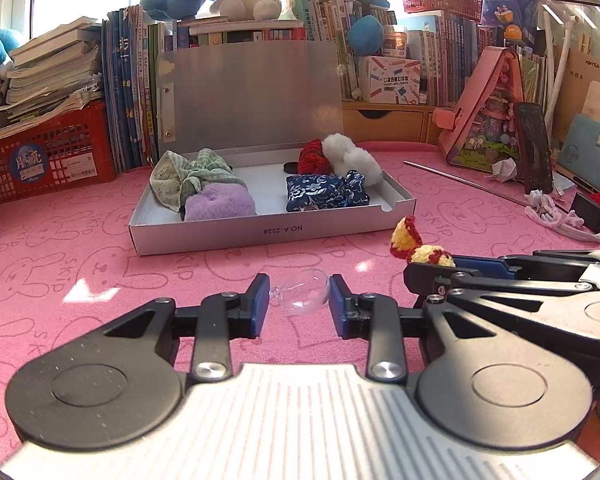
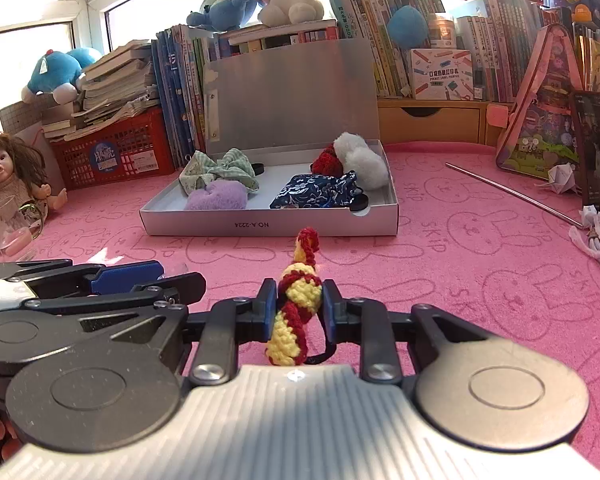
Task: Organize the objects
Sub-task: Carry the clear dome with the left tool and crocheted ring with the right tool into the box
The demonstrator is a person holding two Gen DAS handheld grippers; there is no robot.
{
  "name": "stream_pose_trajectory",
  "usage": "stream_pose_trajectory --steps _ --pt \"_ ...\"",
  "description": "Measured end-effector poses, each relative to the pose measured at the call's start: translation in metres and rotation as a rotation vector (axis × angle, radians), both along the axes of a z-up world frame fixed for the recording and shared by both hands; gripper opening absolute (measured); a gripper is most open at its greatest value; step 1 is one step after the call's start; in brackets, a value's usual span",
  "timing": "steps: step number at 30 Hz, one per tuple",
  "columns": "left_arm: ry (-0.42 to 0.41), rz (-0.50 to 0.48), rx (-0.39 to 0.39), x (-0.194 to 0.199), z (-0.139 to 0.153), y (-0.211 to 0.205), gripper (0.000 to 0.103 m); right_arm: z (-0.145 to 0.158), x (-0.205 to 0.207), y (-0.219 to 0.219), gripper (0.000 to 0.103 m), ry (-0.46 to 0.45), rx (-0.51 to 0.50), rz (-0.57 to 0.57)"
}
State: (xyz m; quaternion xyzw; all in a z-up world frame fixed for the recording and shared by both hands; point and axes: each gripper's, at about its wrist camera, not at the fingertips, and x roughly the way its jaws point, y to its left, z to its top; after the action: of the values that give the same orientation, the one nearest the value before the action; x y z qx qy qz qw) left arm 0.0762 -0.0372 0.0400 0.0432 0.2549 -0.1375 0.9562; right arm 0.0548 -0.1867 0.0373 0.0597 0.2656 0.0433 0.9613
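My right gripper (image 2: 296, 306) is clamped on the red-and-yellow crochet scrunchie (image 2: 294, 312), pads pressing its middle, one loop poking up ahead of the tips; my left gripper (image 1: 299, 300) stands wide, a clear glass bauble (image 1: 302, 290) lying on the pink mat (image 1: 100, 272) between its fingertips, which do not seem to touch it. I judge the step in hand is carrying the scrunchie to the white box (image 2: 268, 226); I should keep the squeeze steady, lift clear of the front wall, and release over the bare floor between the purple plush heart (image 2: 216, 196) and the blue patterned pouch (image 2: 312, 192). The box lies straight ahead, well apart from my tips, lid propped upright.
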Motion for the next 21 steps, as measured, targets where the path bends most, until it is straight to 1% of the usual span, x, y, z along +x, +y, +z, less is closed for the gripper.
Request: stream_pose_trajectory --steps 6,12,17,21 --pt "-0.035 0.009 0.004 0.019 0.014 -0.001 0.038 0.011 0.017 -0.001 0.029 -0.019 0.002 0.007" --pt "-0.072 0.025 0.001 0.045 0.029 -0.001 0.038 0.024 0.044 -0.002 0.029 -0.048 0.014 0.017" --pt "-0.083 0.026 -0.016 0.07 0.04 0.001 0.038 0.033 0.071 -0.006 0.029 -0.051 0.055 0.027" --pt "-0.092 0.027 -0.023 0.088 0.047 0.003 0.038 0.037 0.087 -0.005 0.029 -0.061 0.052 0.023"
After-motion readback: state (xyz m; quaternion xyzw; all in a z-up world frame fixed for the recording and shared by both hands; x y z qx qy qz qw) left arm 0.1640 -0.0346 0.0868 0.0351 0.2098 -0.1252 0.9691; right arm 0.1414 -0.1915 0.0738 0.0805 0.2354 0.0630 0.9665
